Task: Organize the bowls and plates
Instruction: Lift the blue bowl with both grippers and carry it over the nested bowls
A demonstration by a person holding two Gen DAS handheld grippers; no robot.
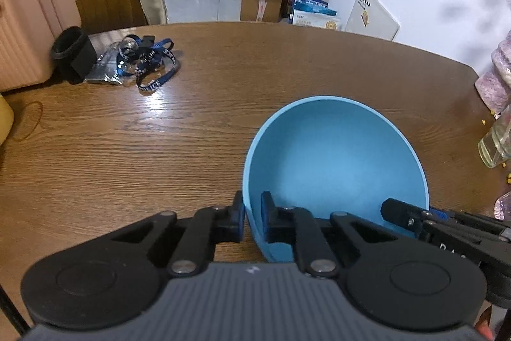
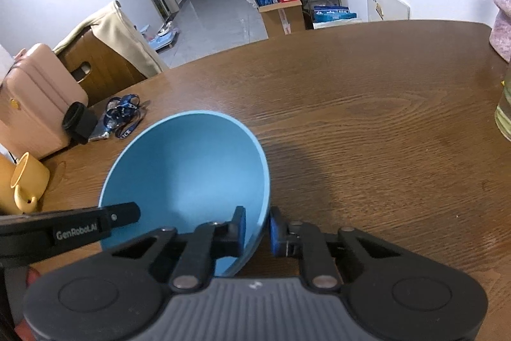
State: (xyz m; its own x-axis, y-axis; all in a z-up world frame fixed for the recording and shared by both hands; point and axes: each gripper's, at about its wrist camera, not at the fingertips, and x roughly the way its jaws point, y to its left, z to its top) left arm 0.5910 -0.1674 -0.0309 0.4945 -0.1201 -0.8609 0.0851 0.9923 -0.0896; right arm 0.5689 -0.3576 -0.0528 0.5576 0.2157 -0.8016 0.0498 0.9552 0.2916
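Matte light-blue round plastic bowl [image 1: 335,155], empty, on the brown wood-grain table [image 1: 191,133] near its front edge. Left gripper [image 1: 252,214] and right gripper [image 2: 258,227] each pinch opposite rim walls.

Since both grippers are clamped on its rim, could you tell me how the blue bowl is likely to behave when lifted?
The blue bowl looks stiff: its thin rim holds shape between the left gripper and the right gripper. The smooth matte wall may slip in the pads. Being round-bottomed and empty, it probably rocks or tips if either grip loosens.
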